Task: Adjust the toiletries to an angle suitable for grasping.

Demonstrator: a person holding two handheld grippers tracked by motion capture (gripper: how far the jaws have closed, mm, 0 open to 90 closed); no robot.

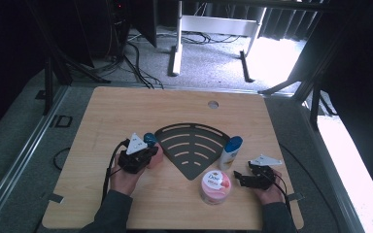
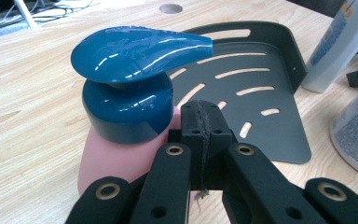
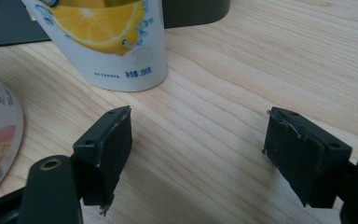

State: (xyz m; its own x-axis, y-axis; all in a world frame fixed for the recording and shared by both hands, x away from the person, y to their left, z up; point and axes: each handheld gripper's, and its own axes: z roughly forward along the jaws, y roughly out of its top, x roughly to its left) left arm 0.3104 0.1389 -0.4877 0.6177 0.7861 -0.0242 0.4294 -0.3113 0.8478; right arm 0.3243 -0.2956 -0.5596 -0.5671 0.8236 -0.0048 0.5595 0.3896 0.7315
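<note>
High view: pink pump bottle (image 1: pixel 151 148) stands upright at the black rack's (image 1: pixel 192 145) left edge, touching my left gripper (image 1: pixel 143 154).

Left gripper view: jaws clenched, empty; bottle just left-ahead.

Right gripper view: jaws released; white lemon bottle (image 3: pixel 107 42) ahead-left.

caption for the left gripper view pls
Shut left gripper beside a pink pump bottle, dark slotted tray behind.

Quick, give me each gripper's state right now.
Left gripper: shut, empty, beside the pink pump bottle.
Right gripper: open, empty, over bare table.
</note>
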